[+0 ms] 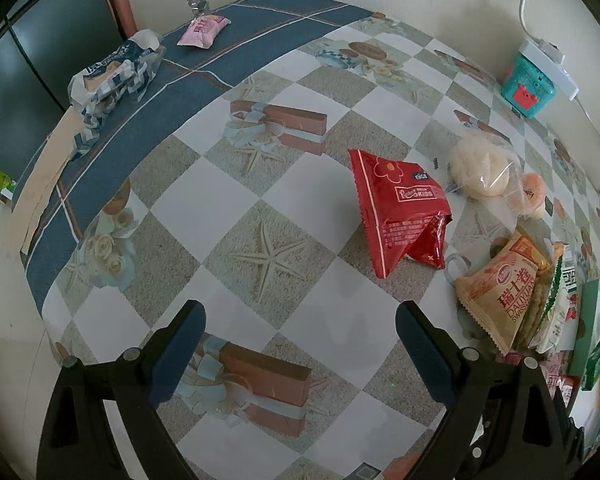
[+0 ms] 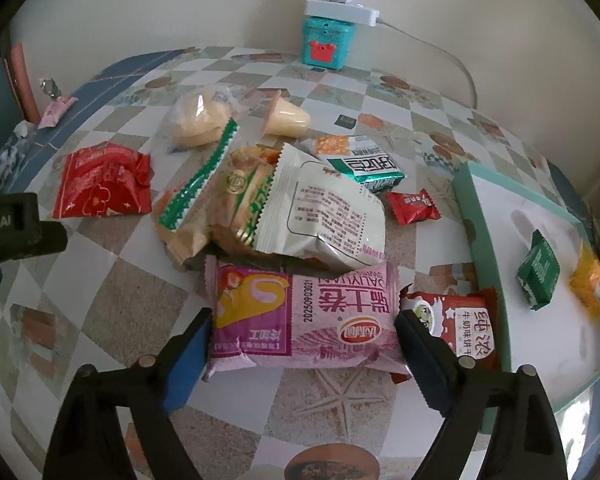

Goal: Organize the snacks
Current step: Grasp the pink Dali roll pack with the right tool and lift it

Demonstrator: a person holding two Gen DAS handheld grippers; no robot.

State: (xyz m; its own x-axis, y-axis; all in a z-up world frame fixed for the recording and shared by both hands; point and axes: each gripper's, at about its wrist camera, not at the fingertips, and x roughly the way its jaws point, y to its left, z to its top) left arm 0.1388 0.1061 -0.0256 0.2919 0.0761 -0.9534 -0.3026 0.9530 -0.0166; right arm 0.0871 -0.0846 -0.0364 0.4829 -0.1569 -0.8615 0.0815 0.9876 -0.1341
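My right gripper (image 2: 302,326) is open, its fingers on either side of a pink Swiss-roll packet (image 2: 304,320) lying on the table. Behind the packet is a heap of snacks: a white packet (image 2: 328,220), a green-edged packet (image 2: 204,184), a small red candy (image 2: 414,208) and a dark red biscuit packet (image 2: 460,324). A mint-green tray (image 2: 488,240) at the right holds a green packet (image 2: 538,270) and an orange one (image 2: 590,284). My left gripper (image 1: 300,334) is open and empty over bare tablecloth, short of a red packet (image 1: 400,208).
A teal box (image 2: 326,42) with a white power strip (image 2: 342,12) on it stands by the back wall. A bagged bun (image 2: 198,120) and a jelly cup (image 2: 286,116) lie behind the heap. A pink packet (image 1: 204,30) and a crumpled blue-white wrapper (image 1: 112,76) lie at the table's far left edge.
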